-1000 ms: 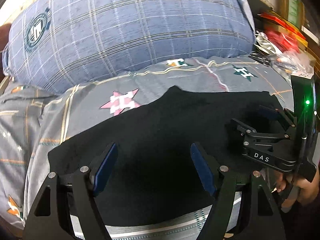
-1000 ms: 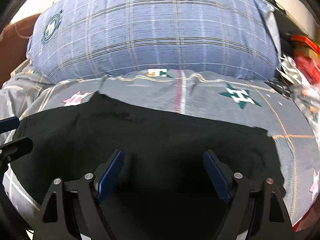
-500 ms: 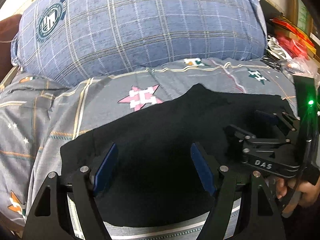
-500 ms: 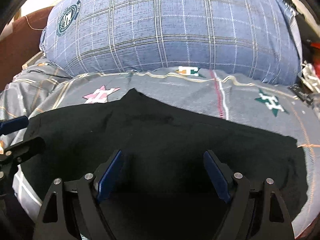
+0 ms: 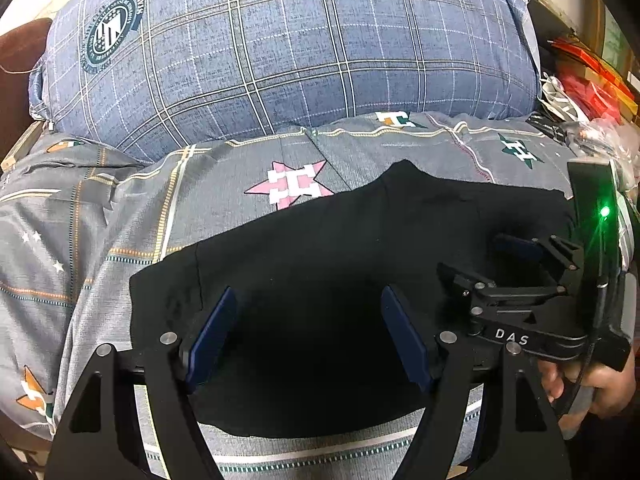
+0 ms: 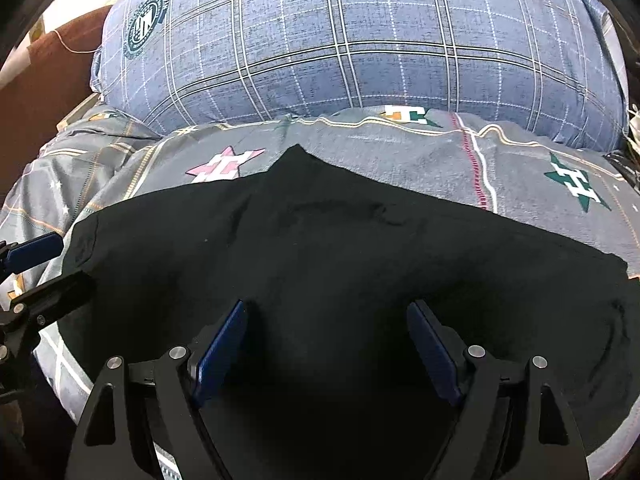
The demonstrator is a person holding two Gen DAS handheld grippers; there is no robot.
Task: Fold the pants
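Left wrist view shows the black pants (image 5: 340, 264) spread flat on the grey star-print bedsheet (image 5: 120, 216), just in front of the big blue plaid pillow (image 5: 300, 52). The left gripper (image 5: 308, 332) hangs over them with its blue pads wide apart and nothing between them. The right gripper (image 6: 328, 344) is likewise spread over the pants, farther from the pillow's round emblem (image 6: 146, 22).

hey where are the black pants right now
The black pants lie spread on the grey star-print bedsheet, in front of the blue plaid pillow, under both open grippers.
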